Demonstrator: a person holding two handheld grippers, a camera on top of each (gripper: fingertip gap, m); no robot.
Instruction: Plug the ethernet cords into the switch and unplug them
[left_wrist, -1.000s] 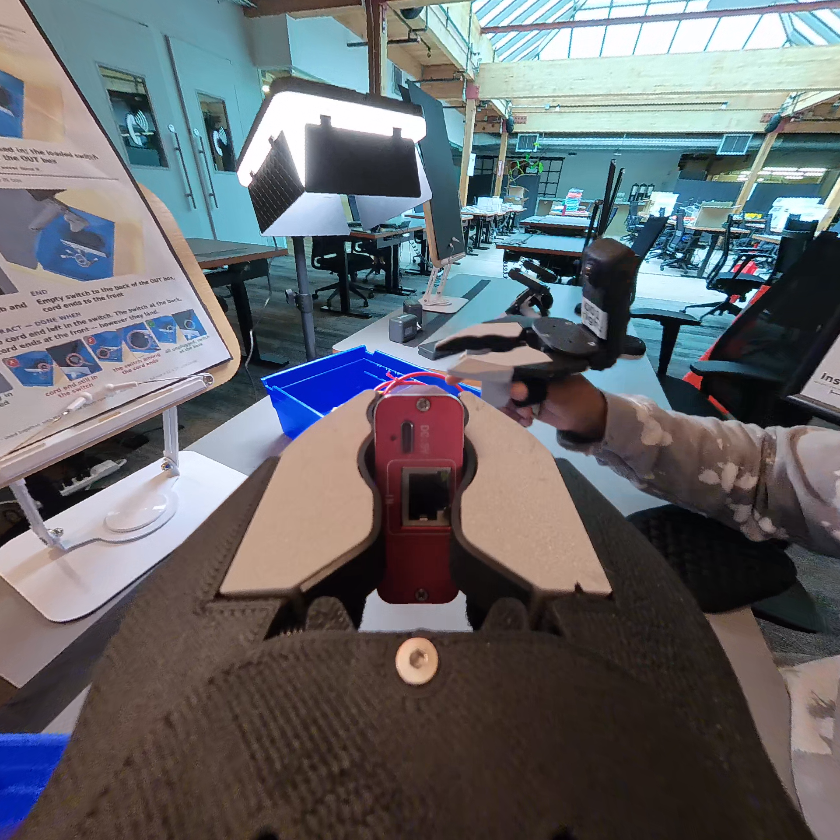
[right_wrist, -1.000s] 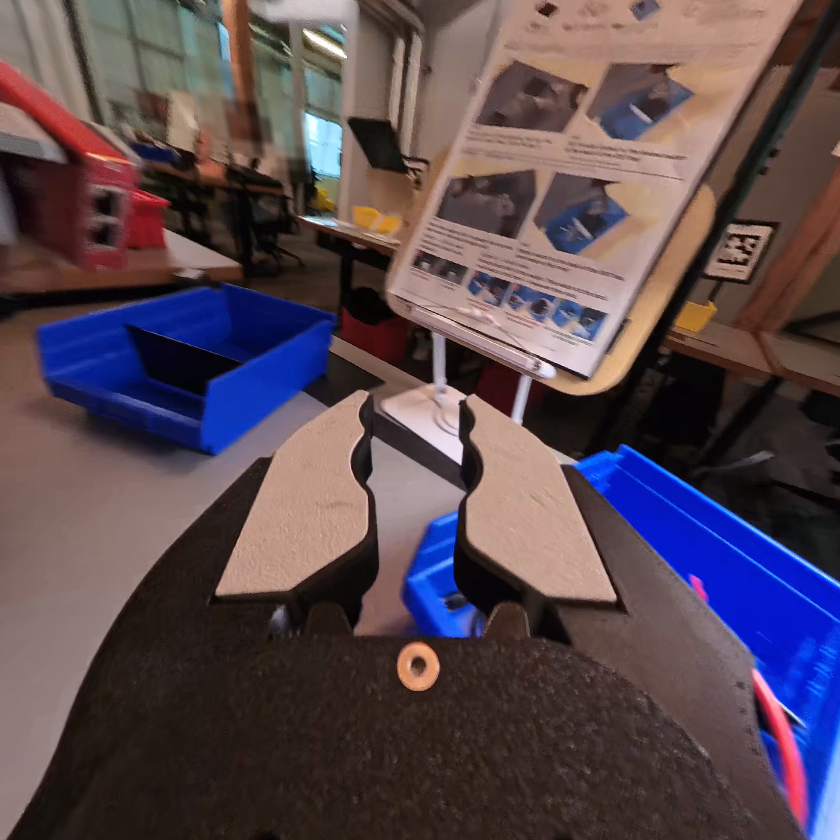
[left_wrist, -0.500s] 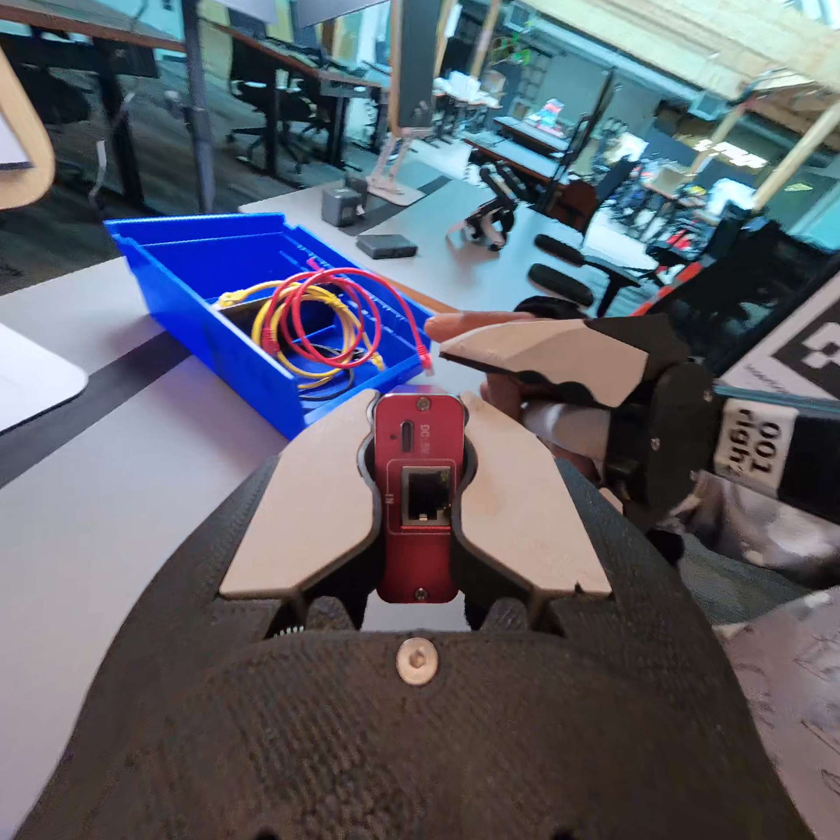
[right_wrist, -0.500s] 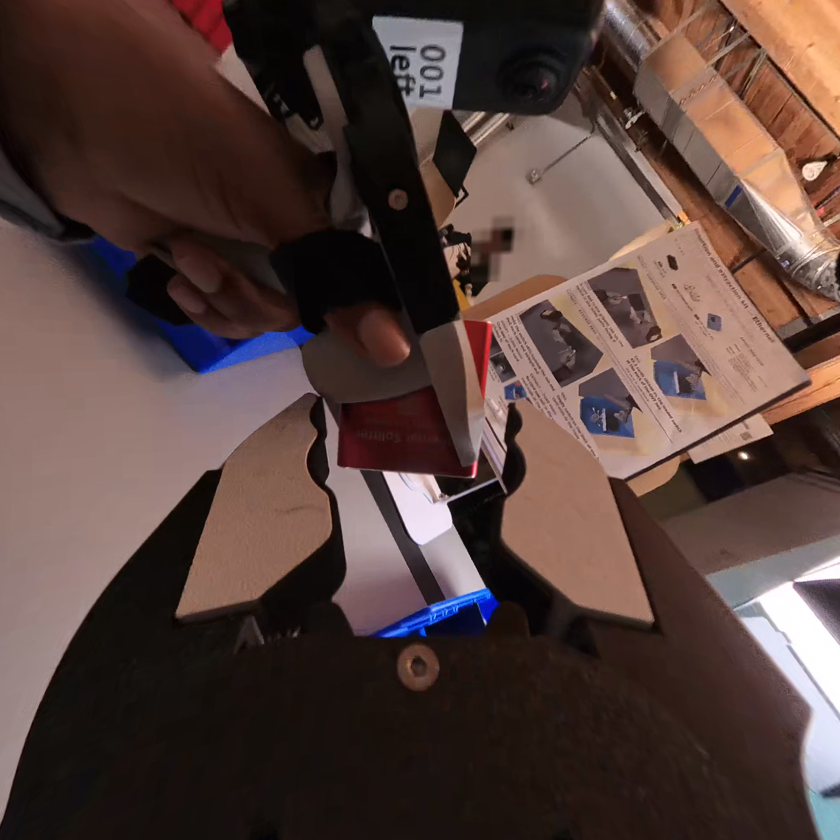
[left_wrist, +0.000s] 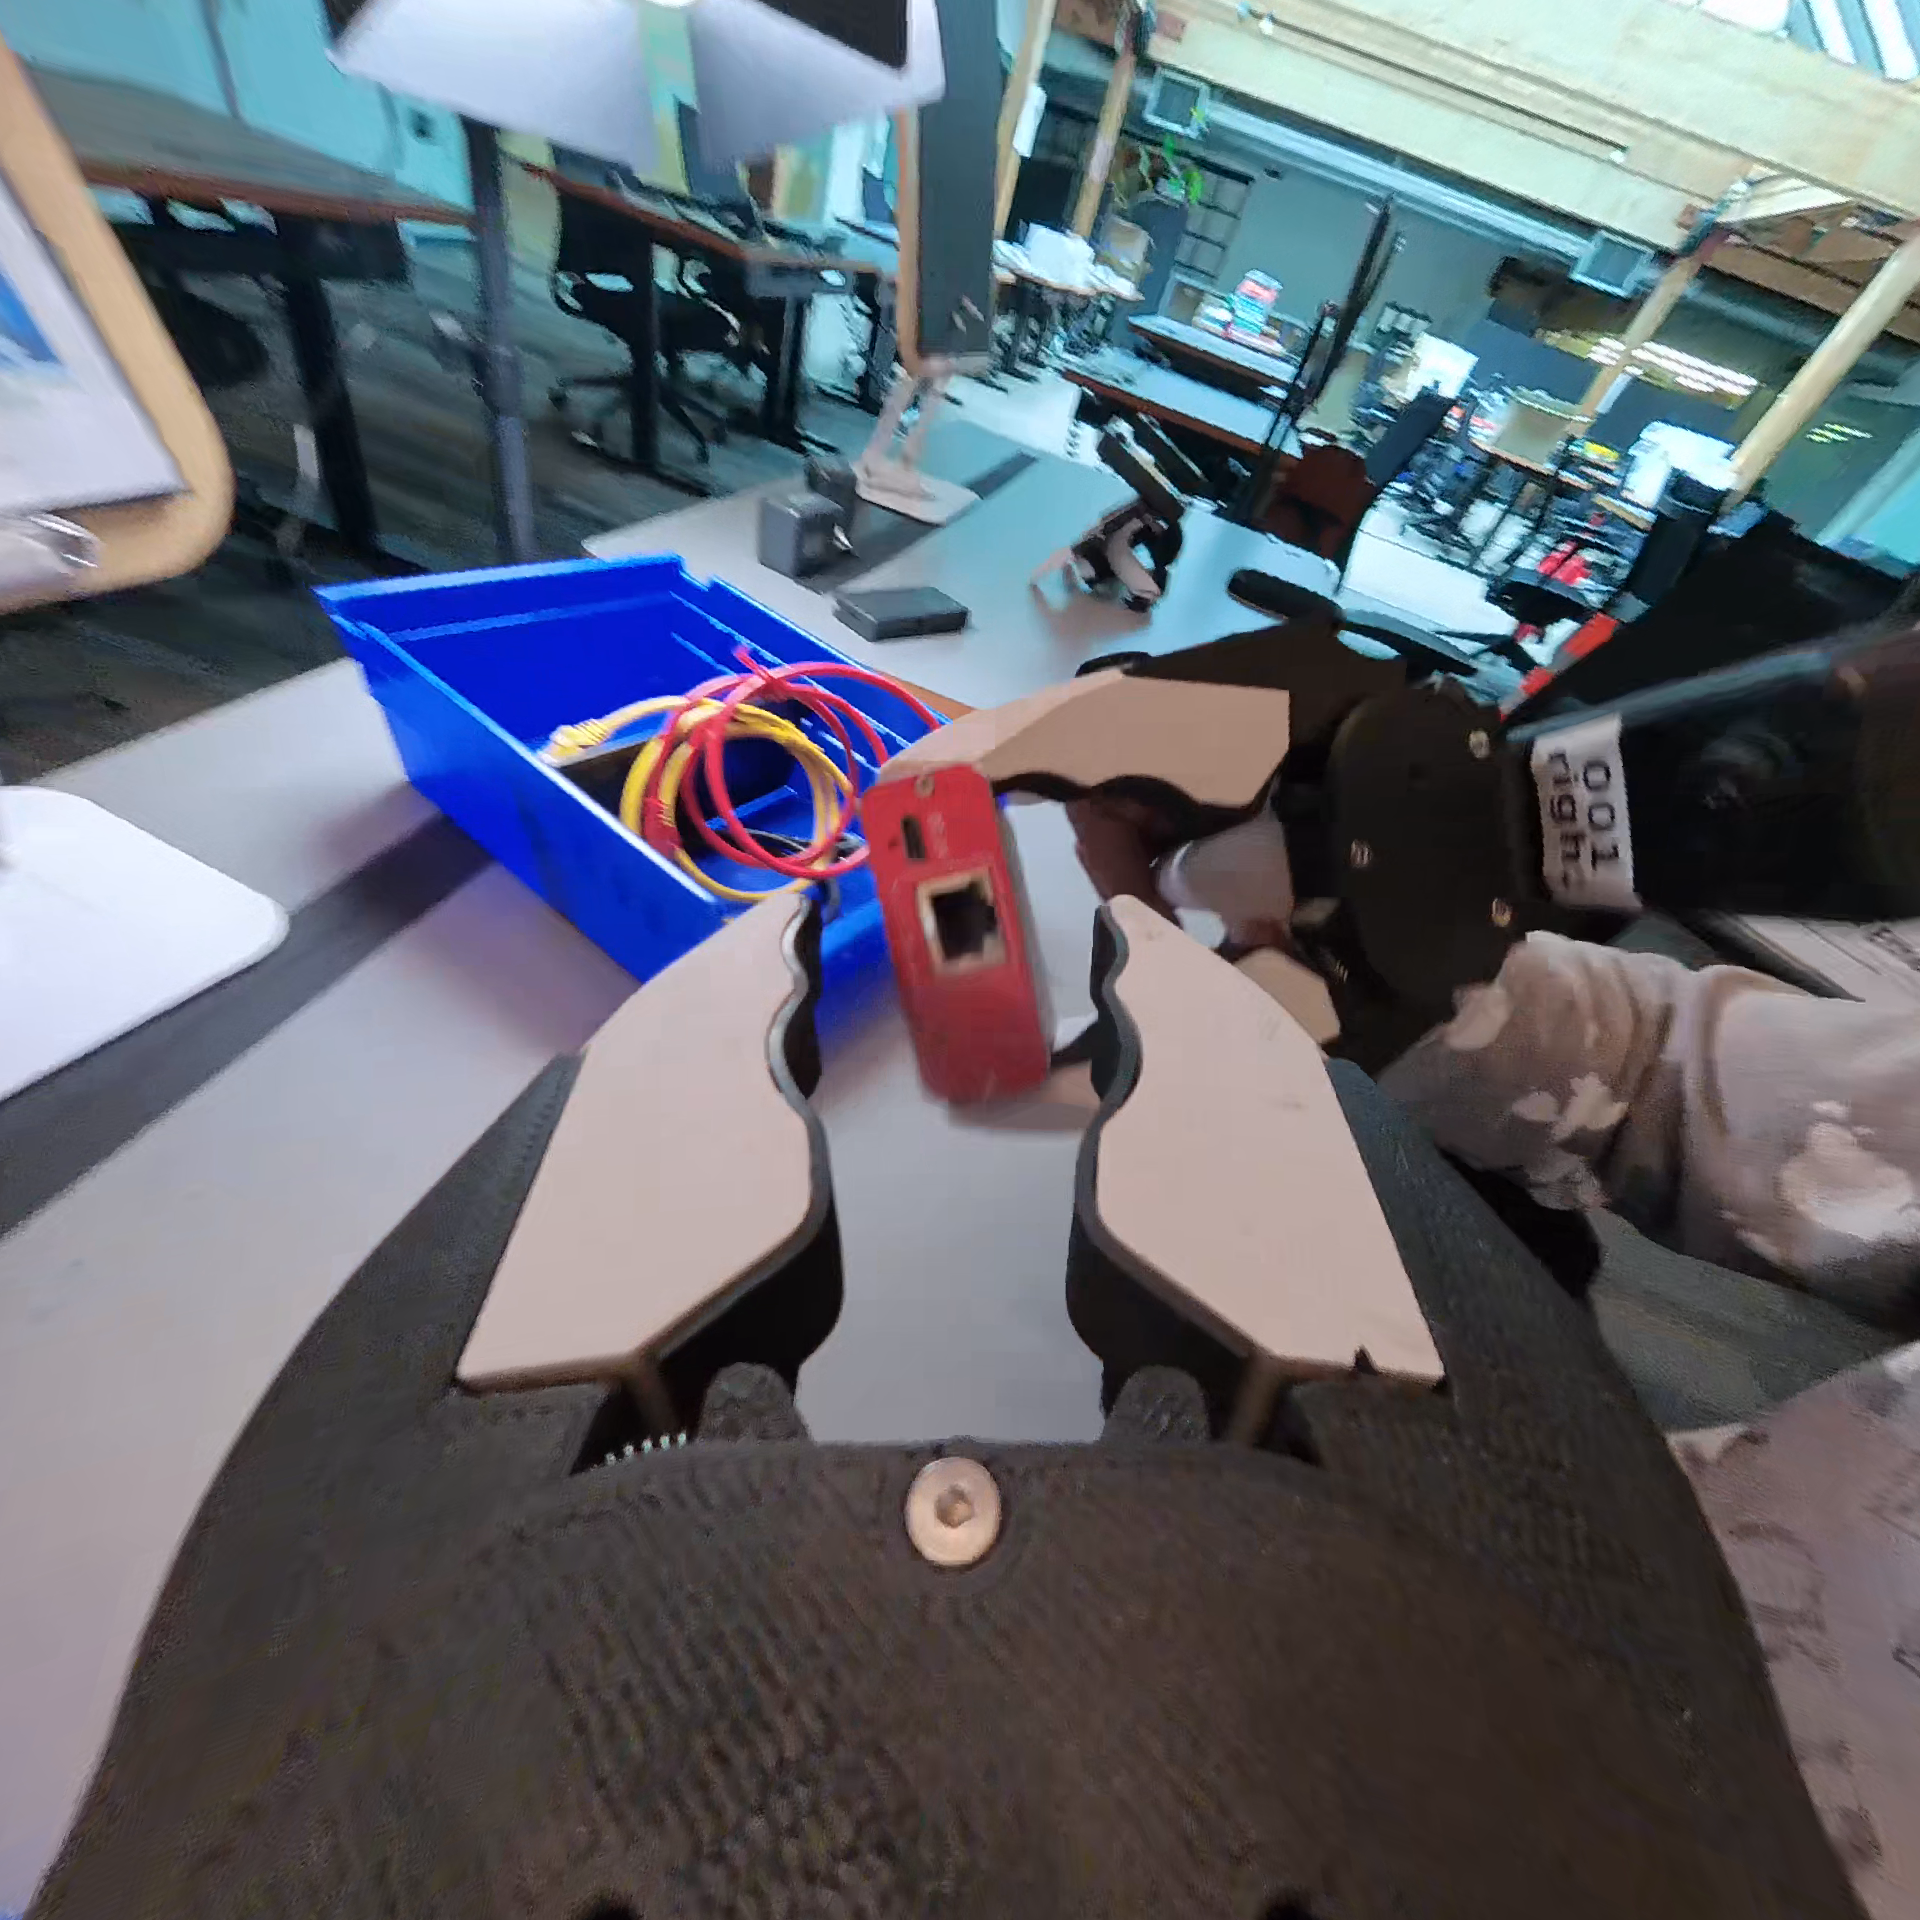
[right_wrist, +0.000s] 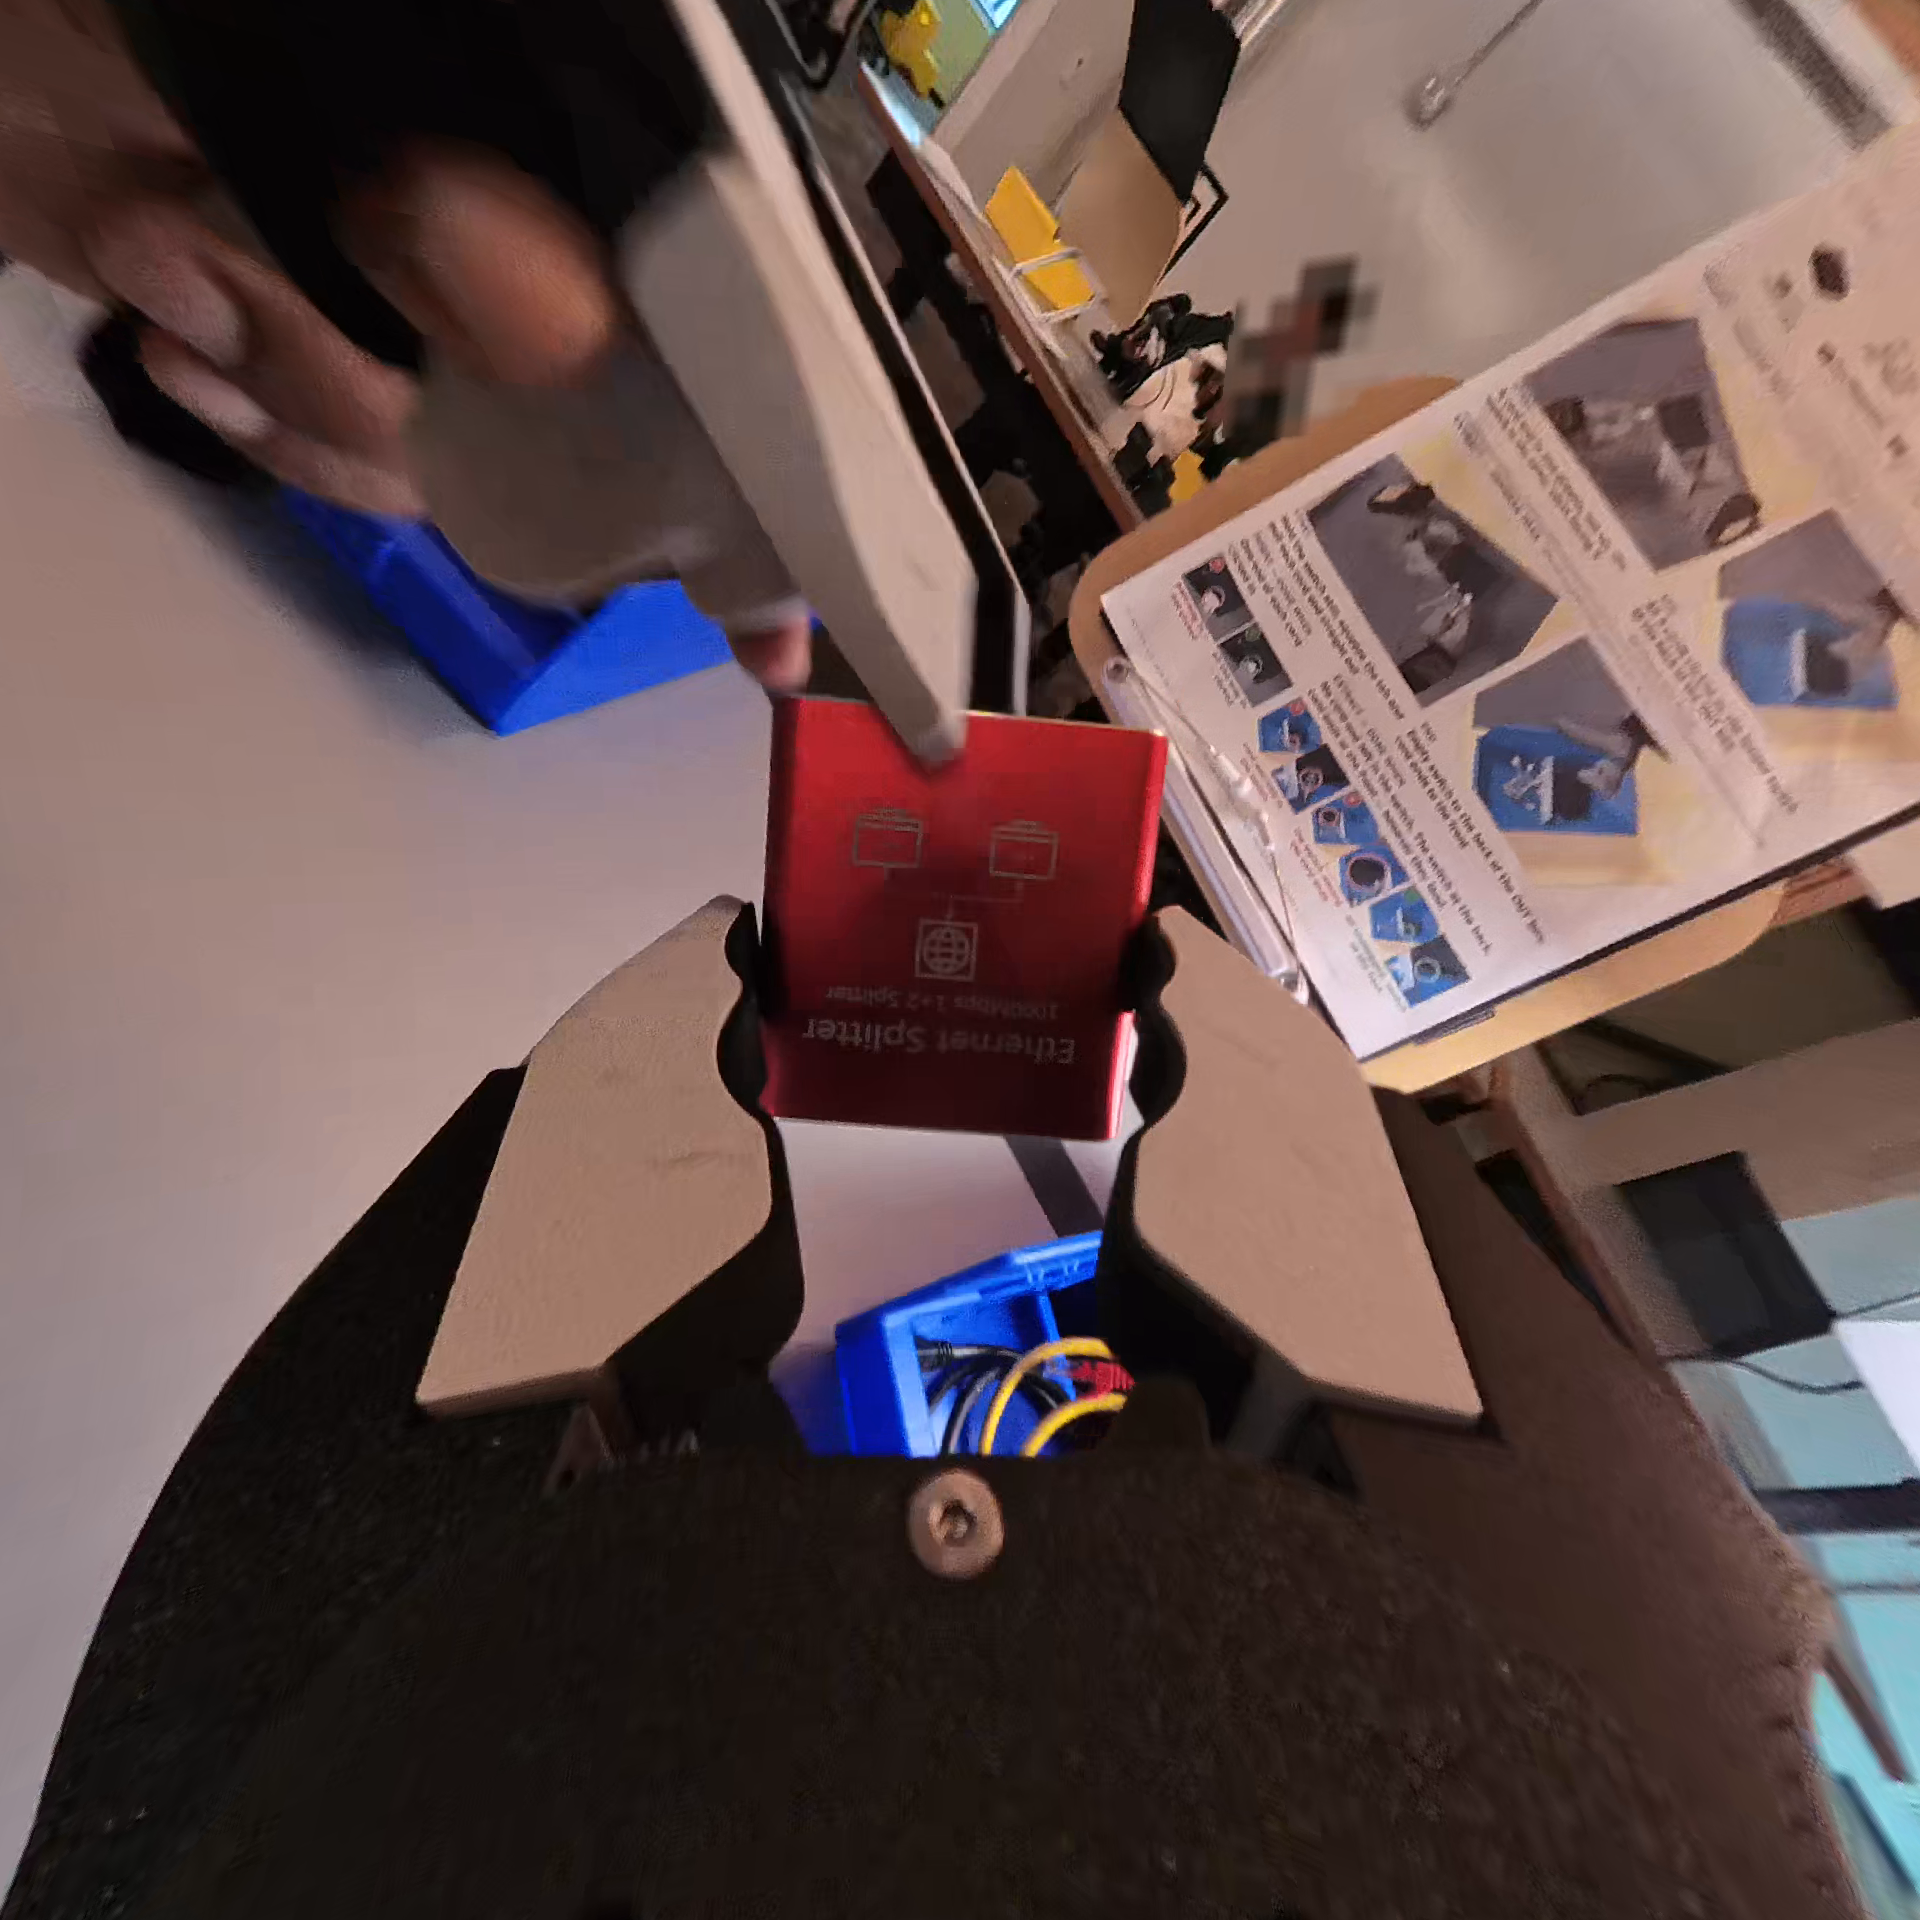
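Observation:
The red switch (left_wrist: 961, 997) is off the table, gripped across its sides by my right gripper (right_wrist: 951, 920), which is shut on it; its flat face (right_wrist: 956, 883) is towards the right wrist camera. In the left wrist view the right gripper's upper finger (left_wrist: 1122, 727) lies over the switch's top. My left gripper (left_wrist: 956, 914) is open, with its fingertips on either side of the switch's port end and not gripping it. Coiled red (left_wrist: 800, 717) and yellow (left_wrist: 665, 774) ethernet cords lie in a blue bin (left_wrist: 499, 665).
The grey table (left_wrist: 260, 1143) carries the blue cord bin, which also shows in the right wrist view (right_wrist: 966, 1320), a second blue bin (right_wrist: 540, 655) and a white stand base (left_wrist: 94, 914). An instruction board (right_wrist: 1507, 727) stands behind. A person's sleeve (left_wrist: 1662, 1122) is at the right.
My left gripper held the switch and has opened and let it go. My right gripper has closed on the switch and now carries it.

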